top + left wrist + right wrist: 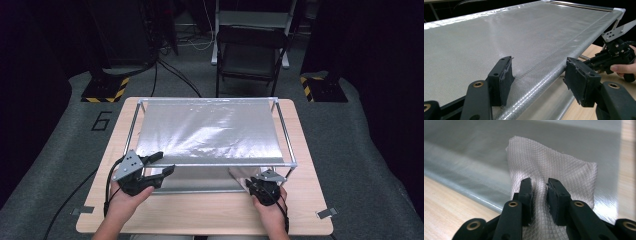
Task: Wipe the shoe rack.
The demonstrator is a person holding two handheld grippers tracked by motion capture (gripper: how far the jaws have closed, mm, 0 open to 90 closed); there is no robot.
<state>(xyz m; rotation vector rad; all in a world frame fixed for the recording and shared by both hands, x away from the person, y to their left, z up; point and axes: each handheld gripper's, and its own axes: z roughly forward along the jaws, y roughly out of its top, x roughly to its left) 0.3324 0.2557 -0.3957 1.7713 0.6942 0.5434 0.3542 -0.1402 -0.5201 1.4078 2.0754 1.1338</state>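
At the near right of the bench point(210, 212), your right hand-held gripper point(539, 183) is pinching a small white cloth point(564, 170), which lies bunched just in front of the frame's near rail. Your left hand-held gripper point(537, 71) stands spread across that near rail, one pad on the shiny sheet point(499, 32), not squeezing. You seem ready to wipe. Next, lift the cloth onto the sheet and keep the frame point(290, 145) steady.

Lab or test studio. Black curtains all round, grey carpet point(55, 150) with number 6 point(101, 120) marked on it, stand bases with yellow-black hazard tape point(106, 90), loose cables point(175, 75) on floor, folding chair point(250, 52), lone wooden table point(210, 212).
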